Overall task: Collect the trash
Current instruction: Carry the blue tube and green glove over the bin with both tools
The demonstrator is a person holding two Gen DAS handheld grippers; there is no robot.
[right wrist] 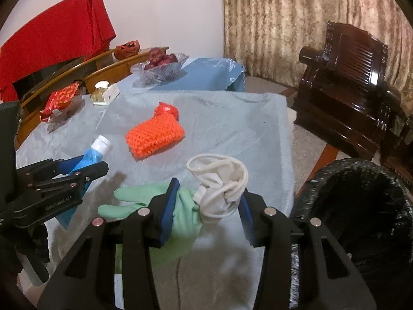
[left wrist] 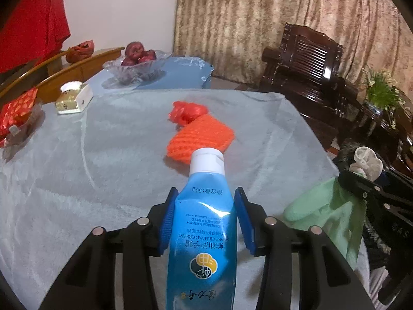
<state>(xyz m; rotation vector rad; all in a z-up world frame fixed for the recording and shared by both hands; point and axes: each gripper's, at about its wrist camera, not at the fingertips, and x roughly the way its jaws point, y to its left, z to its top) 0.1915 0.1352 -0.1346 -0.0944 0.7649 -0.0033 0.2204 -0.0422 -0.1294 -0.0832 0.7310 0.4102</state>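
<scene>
My left gripper [left wrist: 206, 206] is shut on a blue hand cream tube [left wrist: 204, 232] with a white cap, held above the grey tablecloth [left wrist: 103, 168]; the tube also shows in the right wrist view [right wrist: 95, 152]. My right gripper [right wrist: 209, 206] is shut on a green and white rubber glove [right wrist: 214, 186] and holds it over the table's near right corner. The glove also shows in the left wrist view [left wrist: 327, 211]. An orange foam net [right wrist: 155, 137] and a crumpled red plastic bag [right wrist: 166, 111] lie mid-table. A bin lined with a black bag [right wrist: 361, 206] stands right of the table.
A glass bowl of red fruit [right wrist: 162, 64], a tissue box [left wrist: 73, 98] and a red snack packet [right wrist: 60, 98] sit at the table's far left. A dark wooden armchair [right wrist: 348, 98] stands right. A potted plant [left wrist: 382, 90] is beyond it.
</scene>
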